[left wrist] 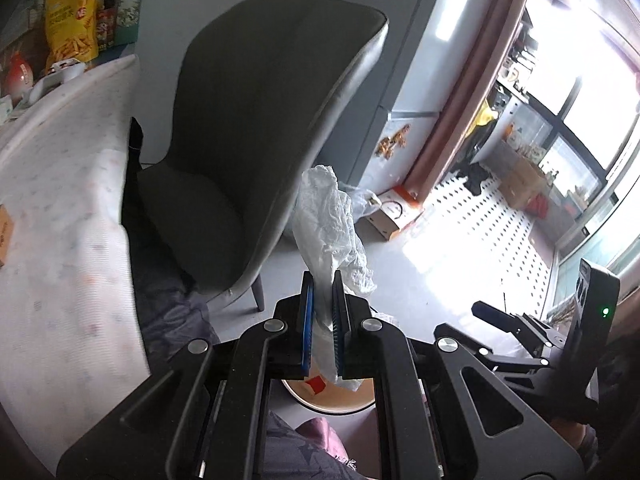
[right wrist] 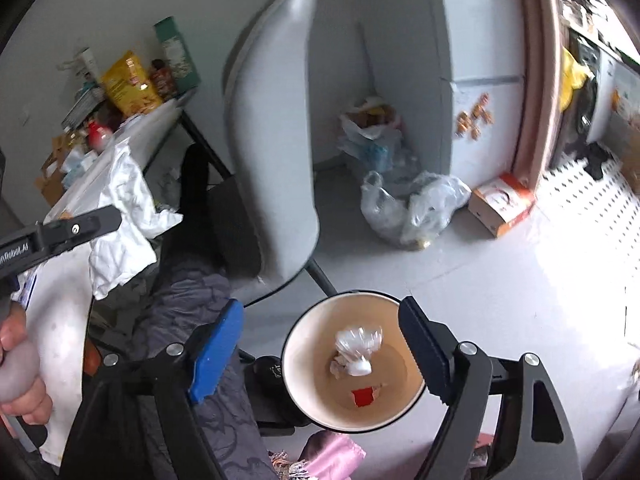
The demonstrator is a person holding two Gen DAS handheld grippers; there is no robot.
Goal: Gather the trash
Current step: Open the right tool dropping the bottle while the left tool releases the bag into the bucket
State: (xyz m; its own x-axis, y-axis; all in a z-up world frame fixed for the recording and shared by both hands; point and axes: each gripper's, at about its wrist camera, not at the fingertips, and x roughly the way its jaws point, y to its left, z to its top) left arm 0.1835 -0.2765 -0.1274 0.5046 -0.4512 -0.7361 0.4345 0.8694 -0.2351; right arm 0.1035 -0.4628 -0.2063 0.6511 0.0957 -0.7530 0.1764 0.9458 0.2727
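Note:
My left gripper point(left wrist: 322, 280) is shut on a crumpled white tissue point(left wrist: 328, 216), held in the air beside the table edge. The tissue also shows in the right wrist view point(right wrist: 124, 220), with the left gripper point(right wrist: 114, 216) clamped on it. A round cream trash bin point(right wrist: 296, 344) stands on the floor below; it holds a clear wrapper point(right wrist: 358, 344) and a red scrap point(right wrist: 362, 396). The bin's rim shows under the left gripper point(left wrist: 332, 406). My right gripper point(right wrist: 320, 320) is open and empty, hovering over the bin.
A grey chair point(left wrist: 256, 120) stands close ahead, also in the right wrist view point(right wrist: 272, 160). A white table point(left wrist: 60, 200) with snack bags point(left wrist: 72, 20) is at left. Plastic bags point(right wrist: 408, 208) and a cardboard box point(right wrist: 500, 204) lie on the floor by the fridge point(right wrist: 480, 80).

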